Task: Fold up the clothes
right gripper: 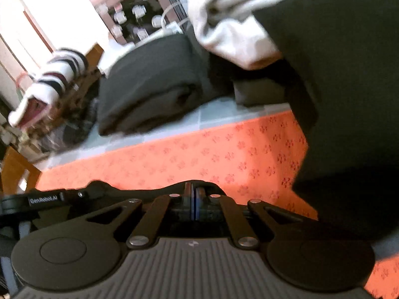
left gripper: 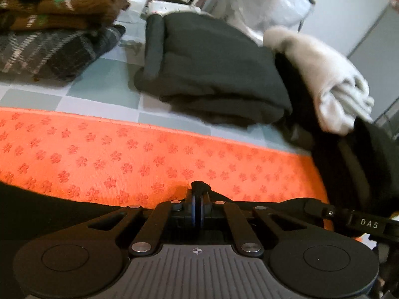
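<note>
Nearest to us, our left gripper (left gripper: 198,191) has its jaws pressed together on a fold of black garment (left gripper: 37,211), a small tuft of the dark cloth poking out at the fingertips. Our right gripper (right gripper: 193,190) is likewise closed tight, its pads pinching an edge of the same black fabric, which lies across its front and rises in a large dark sheet (right gripper: 349,74) on the right of that view. Under both grippers lies the orange mat (left gripper: 124,154) with its small flower print, spread along the near edge of a tablecloth (left gripper: 104,84) of pale blue and white checks. Just beyond the mat, on the cloth, sits a folded dark grey garment (left gripper: 214,69), and beside it on the right a cream-white piece (left gripper: 324,79) rests against black fabric. Further back on the left stands a stack of folded clothes (left gripper: 54,25): plaid grey at the bottom, brown patterned knits above. Behind that, blurred, we make out a white plastic bag (left gripper: 261,5).
</note>
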